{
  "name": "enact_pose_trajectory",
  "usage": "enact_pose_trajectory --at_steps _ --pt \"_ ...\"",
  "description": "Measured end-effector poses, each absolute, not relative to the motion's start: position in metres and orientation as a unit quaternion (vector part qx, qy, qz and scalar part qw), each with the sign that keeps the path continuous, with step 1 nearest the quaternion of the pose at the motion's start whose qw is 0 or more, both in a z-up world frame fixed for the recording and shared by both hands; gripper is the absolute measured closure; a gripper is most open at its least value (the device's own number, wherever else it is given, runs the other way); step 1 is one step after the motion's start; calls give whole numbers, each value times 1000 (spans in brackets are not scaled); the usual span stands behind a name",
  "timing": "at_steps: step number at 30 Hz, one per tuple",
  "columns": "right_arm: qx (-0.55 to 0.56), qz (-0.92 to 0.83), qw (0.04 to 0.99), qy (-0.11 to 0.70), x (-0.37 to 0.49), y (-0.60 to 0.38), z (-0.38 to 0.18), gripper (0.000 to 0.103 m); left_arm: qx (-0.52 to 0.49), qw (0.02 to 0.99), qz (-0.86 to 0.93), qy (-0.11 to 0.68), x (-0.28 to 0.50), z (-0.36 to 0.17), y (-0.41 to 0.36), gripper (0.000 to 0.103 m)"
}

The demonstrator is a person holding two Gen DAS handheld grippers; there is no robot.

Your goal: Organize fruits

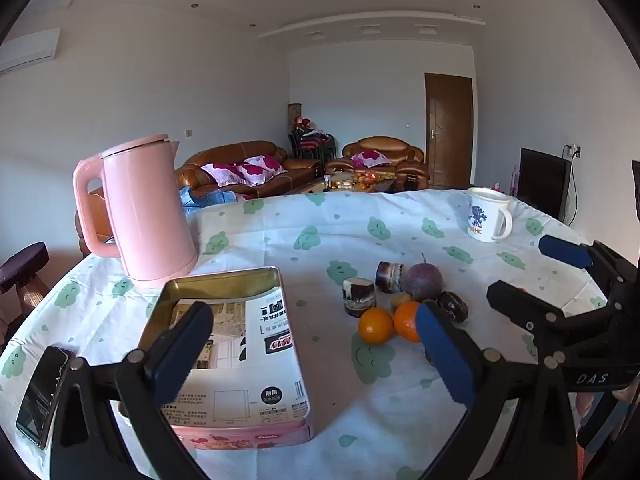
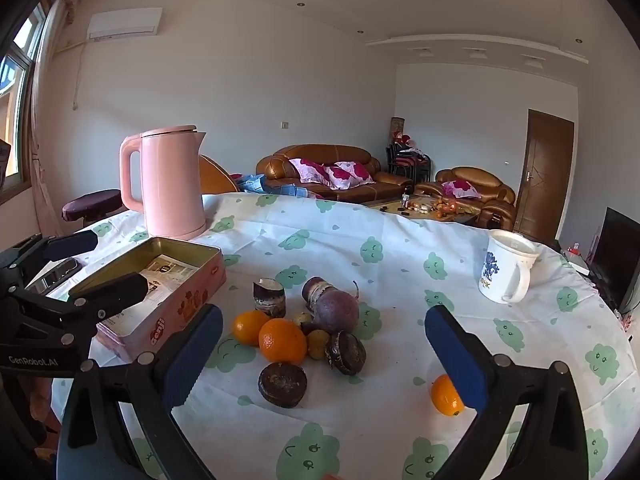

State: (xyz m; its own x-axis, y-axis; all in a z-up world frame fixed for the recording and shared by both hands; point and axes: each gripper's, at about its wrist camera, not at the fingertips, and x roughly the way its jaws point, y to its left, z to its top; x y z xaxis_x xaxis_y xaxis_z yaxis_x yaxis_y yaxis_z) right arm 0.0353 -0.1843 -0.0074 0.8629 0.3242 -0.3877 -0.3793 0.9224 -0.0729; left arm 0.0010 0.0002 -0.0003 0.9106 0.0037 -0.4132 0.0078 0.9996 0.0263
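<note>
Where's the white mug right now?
The mug stands upright at the table's far right, apart from the fruit pile, in both views.

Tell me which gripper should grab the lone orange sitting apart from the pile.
Right, probably. The lone orange lies just beside the open right gripper, at its right finger. The left gripper hangs open by the tin.

Living room, white walls (image 2: 248, 92) and white stepped ceiling (image 2: 320, 4) with recessed spotlights. Wall air conditioner (image 2: 124, 24) upper left, beside a curtained window (image 2: 20, 92) admitting daylight. Brown leather sofa (image 2: 332, 164) with floral cushions (image 2: 332, 172); matching armchair (image 2: 476, 184). Low coffee table (image 2: 424, 208), cluttered. Brown wooden door (image 2: 546, 172). Dark television (image 2: 622, 264) at right. Round table (image 2: 320, 232) under a white cloth printed with green clouds.
</note>
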Motion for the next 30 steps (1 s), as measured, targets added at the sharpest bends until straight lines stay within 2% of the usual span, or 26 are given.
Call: enact_pose_trajectory --at_steps 30 --pt "-74 192 961 187 27 -179 -10 1 11 978 -2 209 -1 -1 6 0"
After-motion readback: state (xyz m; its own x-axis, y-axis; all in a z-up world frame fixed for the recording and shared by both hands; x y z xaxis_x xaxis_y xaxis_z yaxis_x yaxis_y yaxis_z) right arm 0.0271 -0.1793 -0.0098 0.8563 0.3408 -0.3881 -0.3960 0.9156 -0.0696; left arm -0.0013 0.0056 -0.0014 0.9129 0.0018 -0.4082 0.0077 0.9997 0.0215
